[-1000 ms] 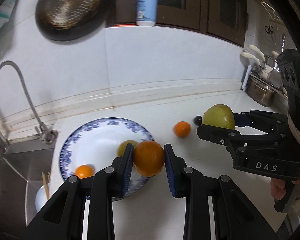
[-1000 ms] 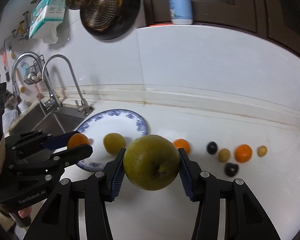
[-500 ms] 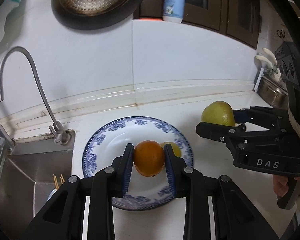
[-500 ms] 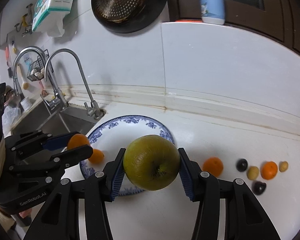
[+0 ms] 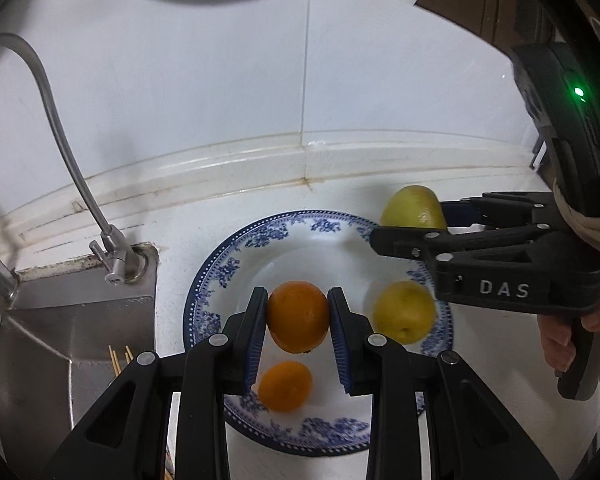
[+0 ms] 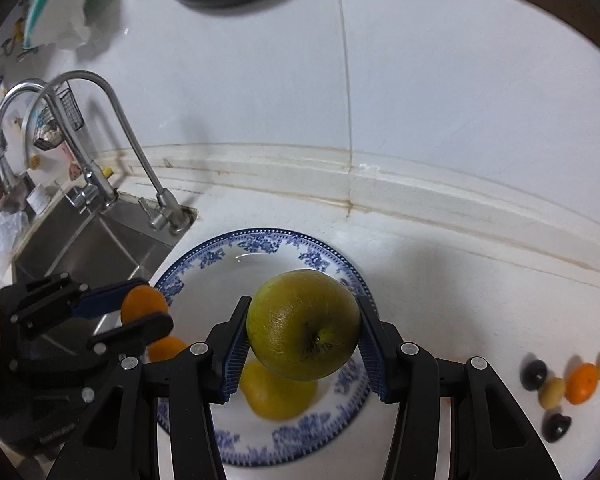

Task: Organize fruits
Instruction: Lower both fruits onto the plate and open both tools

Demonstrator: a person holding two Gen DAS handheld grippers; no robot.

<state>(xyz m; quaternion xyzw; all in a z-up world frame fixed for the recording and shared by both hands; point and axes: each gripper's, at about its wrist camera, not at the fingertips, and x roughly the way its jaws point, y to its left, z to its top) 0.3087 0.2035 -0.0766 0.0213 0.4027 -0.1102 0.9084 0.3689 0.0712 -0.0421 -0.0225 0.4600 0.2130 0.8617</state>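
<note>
A: What is in front of you, largest things first?

B: A white countertop (image 6: 440, 280) runs along a tiled wall, with a steel sink (image 5: 60, 320) and its curved faucet (image 5: 60, 152) to your left. Beside the sink sits a blue-patterned plate (image 5: 236, 268).

A: What do your tongs hold?

B: Your right gripper (image 6: 303, 340) is clamped on a large green apple (image 6: 303, 324), its blue pads pressing both sides, held above the plate's right part. Your left gripper (image 5: 298, 318) is closed around an orange (image 5: 298, 317), held over the plate's middle.

A: And what lies on the plate?

B: A yellow fruit (image 5: 404, 312) rests toward its right side, and a small tangerine (image 5: 285, 386) lies near the front rim, below your left gripper.

A: Anything on the counter?

B: Far to your right, well apart from the plate, sits a loose cluster: a small orange fruit (image 6: 582, 383), two dark fruits (image 6: 534, 374) and two pale yellow ones (image 6: 551, 392).
</note>
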